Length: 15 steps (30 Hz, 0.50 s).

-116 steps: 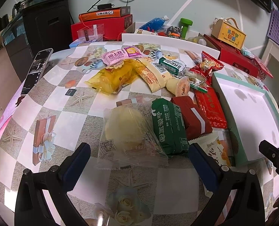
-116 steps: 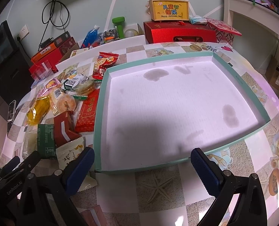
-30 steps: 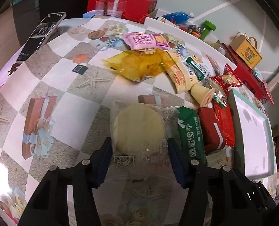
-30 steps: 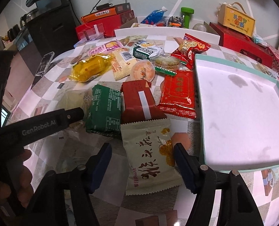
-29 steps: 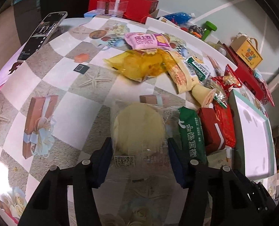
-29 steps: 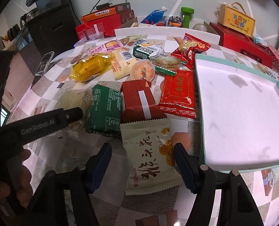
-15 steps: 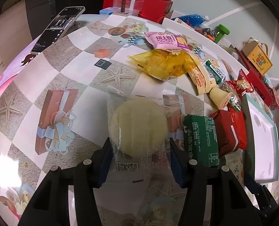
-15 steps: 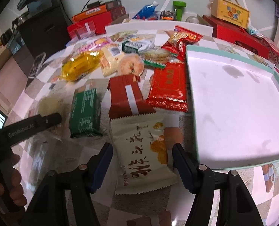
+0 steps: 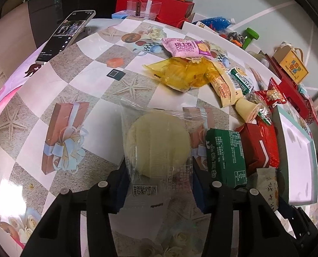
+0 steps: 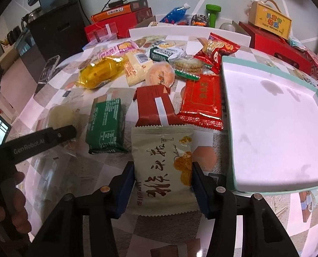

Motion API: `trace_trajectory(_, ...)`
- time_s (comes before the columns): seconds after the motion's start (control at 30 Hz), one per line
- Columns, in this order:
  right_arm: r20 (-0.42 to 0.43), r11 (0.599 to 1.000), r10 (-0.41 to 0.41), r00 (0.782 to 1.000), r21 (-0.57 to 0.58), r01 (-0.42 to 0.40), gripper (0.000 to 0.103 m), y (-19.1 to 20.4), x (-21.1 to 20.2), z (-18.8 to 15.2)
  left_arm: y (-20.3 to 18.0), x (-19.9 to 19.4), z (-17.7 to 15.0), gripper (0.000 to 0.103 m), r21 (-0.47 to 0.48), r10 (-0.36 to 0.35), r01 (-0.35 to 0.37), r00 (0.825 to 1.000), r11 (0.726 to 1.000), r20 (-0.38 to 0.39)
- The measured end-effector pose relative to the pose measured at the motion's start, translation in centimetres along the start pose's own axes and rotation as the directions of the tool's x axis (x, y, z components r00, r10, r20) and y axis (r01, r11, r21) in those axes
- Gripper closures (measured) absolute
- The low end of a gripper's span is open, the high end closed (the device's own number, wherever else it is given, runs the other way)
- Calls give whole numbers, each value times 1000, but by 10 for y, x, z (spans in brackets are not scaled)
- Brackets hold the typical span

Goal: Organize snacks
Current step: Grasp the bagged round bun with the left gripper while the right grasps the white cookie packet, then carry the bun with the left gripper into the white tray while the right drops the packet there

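Note:
My left gripper [image 9: 159, 184] is shut on a clear packet with a round pale cake [image 9: 156, 141] and holds it slightly above the table. My right gripper [image 10: 163, 187] is shut on a cream snack packet with black characters [image 10: 163, 167]. A green packet [image 10: 106, 126], a dark red packet [image 10: 154, 107] and a bright red packet [image 10: 201, 100] lie beside it. A yellow bag [image 9: 180, 72] and a pink packet [image 9: 185, 47] lie farther back. The empty teal-rimmed white tray [image 10: 272, 115] is to the right.
A phone [image 9: 66, 34] lies at the table's far left edge. Red and orange boxes [image 9: 159, 2], a blue bottle [image 10: 176, 12], a green dumbbell [image 10: 212, 14] and a yellow gift box [image 10: 270, 21] stand behind the table. The left gripper's arm [image 10: 41, 142] crosses the right view.
Both grippers closed from wide open onto their packets. In the last second the left gripper lifted the cake packet slightly; the right gripper closed further on the cream packet.

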State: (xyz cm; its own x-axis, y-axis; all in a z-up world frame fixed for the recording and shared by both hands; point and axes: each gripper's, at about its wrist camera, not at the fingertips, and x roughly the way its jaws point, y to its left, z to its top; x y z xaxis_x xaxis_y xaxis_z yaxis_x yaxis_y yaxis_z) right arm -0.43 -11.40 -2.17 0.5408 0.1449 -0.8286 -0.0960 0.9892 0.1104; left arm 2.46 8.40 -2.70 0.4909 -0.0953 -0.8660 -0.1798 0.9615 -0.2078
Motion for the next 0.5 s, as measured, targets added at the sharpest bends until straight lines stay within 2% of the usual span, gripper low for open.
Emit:
trace_trajectory(0.23,89,998,1,996,55,-6,48,-10,-26,13,-4,-10,4,51,7,-22,22,999,1000,24)
trace_trajectory(0.5,154,994,-31,988,110,14,48,-29,-48,50,-22,-29,22,51,43,-55,52,997,998,62)
